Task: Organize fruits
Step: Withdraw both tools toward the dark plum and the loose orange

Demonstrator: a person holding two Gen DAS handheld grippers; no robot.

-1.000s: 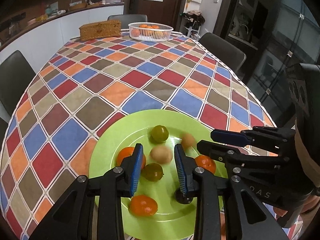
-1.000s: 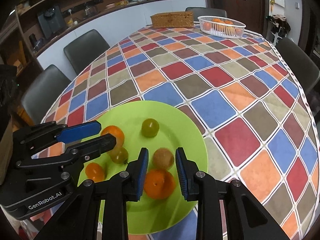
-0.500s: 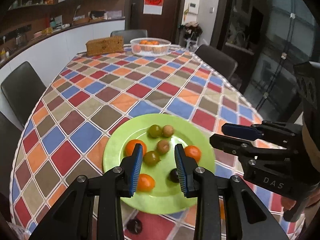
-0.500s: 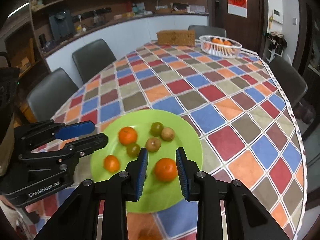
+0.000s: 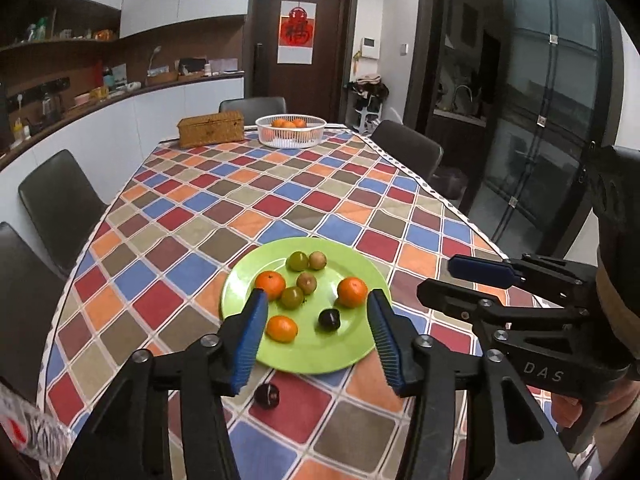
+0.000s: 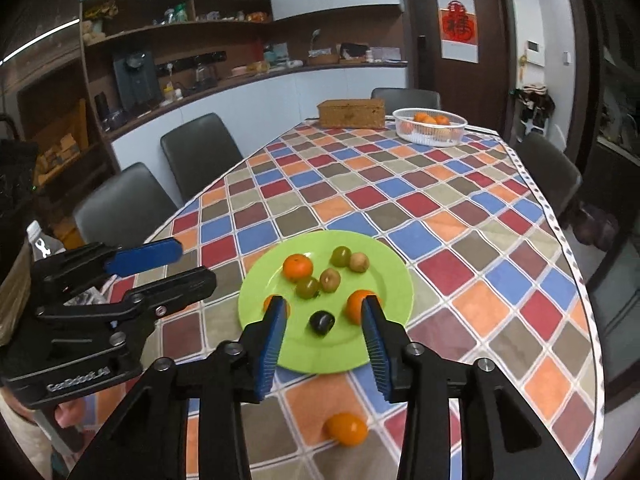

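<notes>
The left gripper (image 5: pixel 318 334) and the right gripper (image 6: pixel 324 334) both hang above the near end of the table. The jaws of each one are opening, and nothing is between them. No fruit is held.

Closest on the checked tablecloth (image 5: pixel 280 204) lies a dark plum (image 5: pixel 267 395), just off the plate's near rim. An orange tangerine (image 6: pixel 346 429) also lies on the cloth, near the right gripper and apart from the plate.

Next comes the green plate (image 5: pixel 320 356). On it sit three tangerines: one near the front (image 5: pixel 282 328), one on the left (image 5: pixel 270 284) and one on the right (image 5: pixel 352 291). A second dark plum (image 5: pixel 329 319) sits near the front too. Two green round fruits (image 5: pixel 292 297) (image 5: pixel 298 261) and two brownish ones (image 5: pixel 307 282) (image 5: pixel 317 260) sit further back. In the right wrist view, the blue fingers (image 6: pixel 272 336) hide part of two tangerines.

Each gripper shows in the other's view, off to the side and above the table edge.

Dark chairs (image 5: pixel 60 200) stand along both sides of the table. At the far end stand a woven box (image 5: pixel 211 128) and a white basket (image 5: pixel 291 131) with oranges in it, just beside each other. Behind them is a dark door (image 5: pixel 300 40) with a red paper on it. A counter with shelves (image 6: pixel 180 40) full of small things runs along the wall.
</notes>
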